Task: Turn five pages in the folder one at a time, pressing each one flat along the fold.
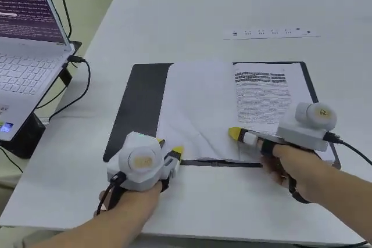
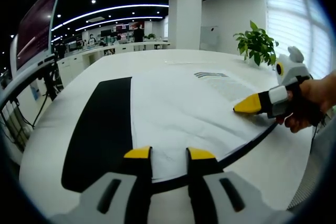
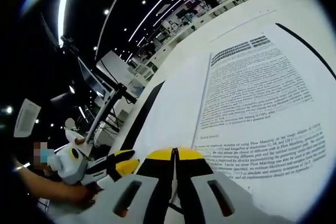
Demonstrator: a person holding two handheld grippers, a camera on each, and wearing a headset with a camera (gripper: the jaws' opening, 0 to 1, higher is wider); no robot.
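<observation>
Folder point(image 1: 142, 103) lies open, centre of head view, on white table point(image 1: 174, 15). Black cover at left, blank page point(image 1: 197, 103) mid, printed page point(image 1: 264, 100) at right. Fold point(image 1: 233, 94) runs top to bottom btwn the two pages.

L gripper point(image 1: 170, 148) is lower left in head view, at folder's bottom edge just below the blank page. In left gripper view its jaws point(image 2: 169, 156) stand a narrow gap apart w/ nothing btwn them; folder's dark edge passes just beyond the yellow tips.

R gripper point(image 1: 235, 134) is lower right of centre, yellow tip on the paper close to the fold, near the bottom of the printed page. In right gripper view its jaws point(image 3: 174, 153) are pressed together, tips touching; no paper seen pinched, though can't tell for sure. Text of the printed page fills the right of that view, and the L gripper shows lower left.

Laptop point(image 1: 23, 45) is upper left in head view, w/ black cable point(image 1: 81, 79) beside it. Power strip point(image 1: 270, 32) is above the folder, well apart. Plant point(image 2: 256, 43) is upper right in left gripper view.
</observation>
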